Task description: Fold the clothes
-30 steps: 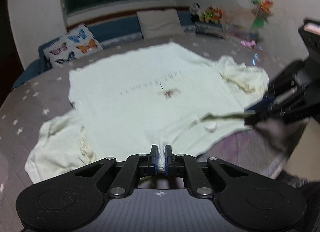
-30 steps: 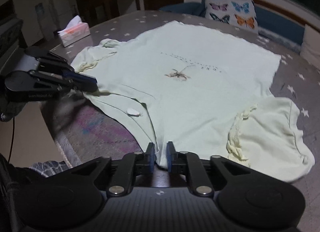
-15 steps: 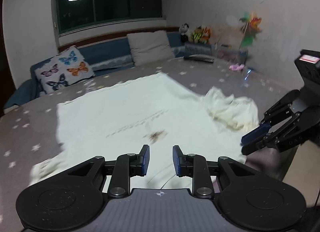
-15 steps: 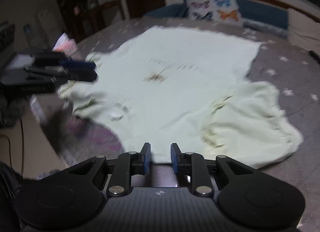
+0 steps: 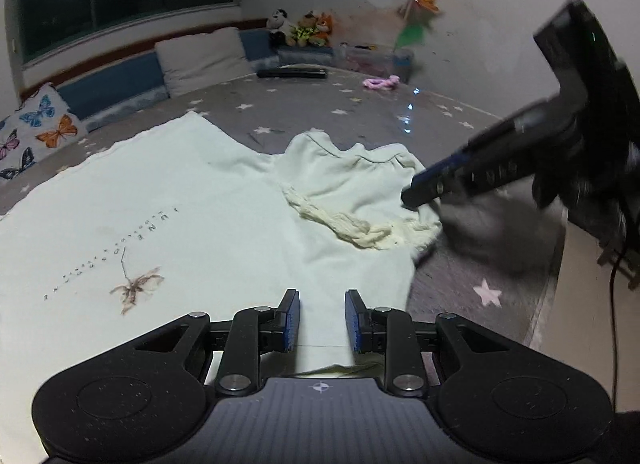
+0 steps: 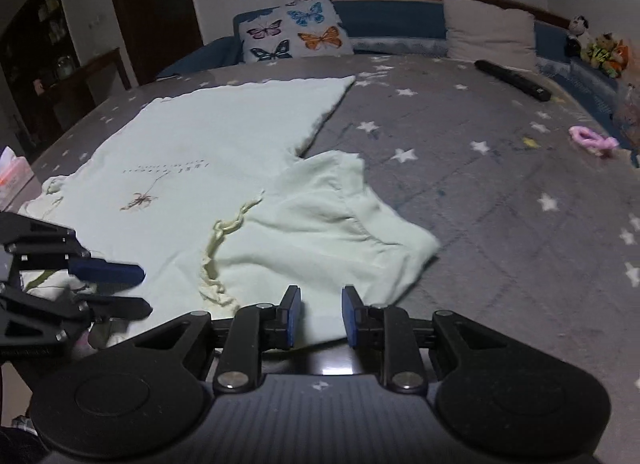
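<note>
A pale green T-shirt [image 5: 192,216] with a small print lies spread flat on the star-patterned grey cover [image 5: 472,296]; it also shows in the right wrist view [image 6: 208,152]. Its right sleeve [image 6: 332,224] is rumpled, with a bunched seam. My left gripper [image 5: 322,322] is open and empty, hovering over the shirt's near edge by the collar; it shows in the right wrist view [image 6: 120,288] too. My right gripper [image 6: 316,316] is open and empty, over the near edge of the right sleeve; it appears blurred in the left wrist view [image 5: 424,194].
A butterfly pillow [image 6: 296,34], a beige cushion [image 6: 488,34], a black remote [image 6: 512,80], a pink object [image 6: 592,140] and stuffed toys [image 6: 600,50] lie at the far side. A tissue box [image 6: 12,172] sits at the left. The bed's near edge drops to the floor [image 5: 580,304].
Both grippers opened and let go of the shirt's near edge. Both then swung to the right, toward the right sleeve.
</note>
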